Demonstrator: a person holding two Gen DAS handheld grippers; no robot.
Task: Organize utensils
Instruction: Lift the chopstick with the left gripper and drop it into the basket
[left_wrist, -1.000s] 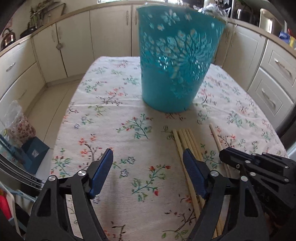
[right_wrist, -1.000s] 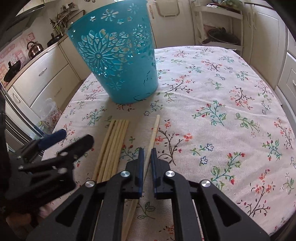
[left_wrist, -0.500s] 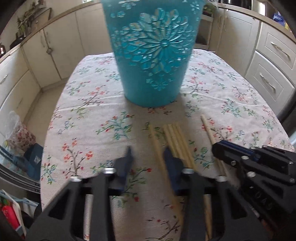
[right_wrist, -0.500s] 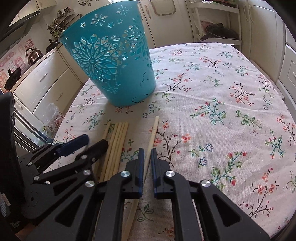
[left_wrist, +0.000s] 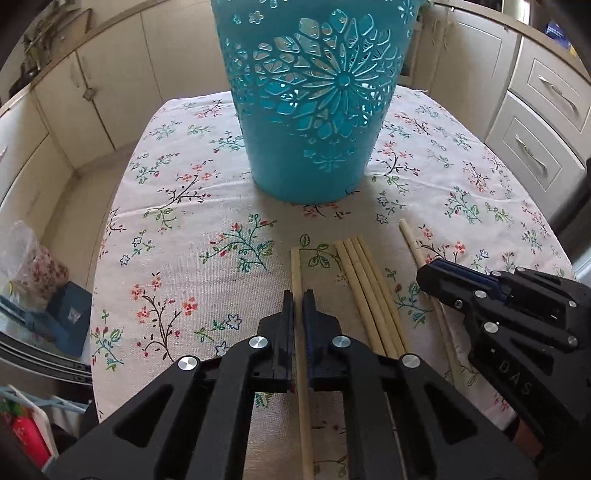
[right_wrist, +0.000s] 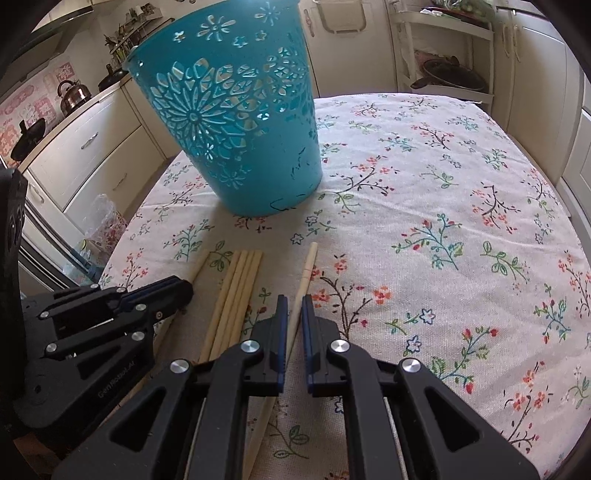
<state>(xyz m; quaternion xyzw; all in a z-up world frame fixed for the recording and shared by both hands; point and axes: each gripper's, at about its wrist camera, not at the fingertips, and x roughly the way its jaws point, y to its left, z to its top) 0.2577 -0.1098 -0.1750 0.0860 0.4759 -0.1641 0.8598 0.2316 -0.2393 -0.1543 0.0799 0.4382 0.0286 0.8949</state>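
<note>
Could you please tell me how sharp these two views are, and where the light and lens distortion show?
Left wrist view: sharp; cabinets bow at the edges; the teal basket glows through its cutouts, with a soft shadow falling toward the camera. Right wrist view: equally sharp; dark corners; the tablecloth lies evenly lit, without glare.

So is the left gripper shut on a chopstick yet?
Yes. The left gripper has its fingers closed around one chopstick, apart from the bundle.

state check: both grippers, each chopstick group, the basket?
left gripper: jaws shut on leftmost chopstick
leftmost chopstick: flat on the tablecloth, gripped
right gripper: jaws shut on rightmost chopstick
rightmost chopstick: flat, gripped
chopstick bundle: loose, side by side, ungripped
teal basket: upright, contents hidden
</note>
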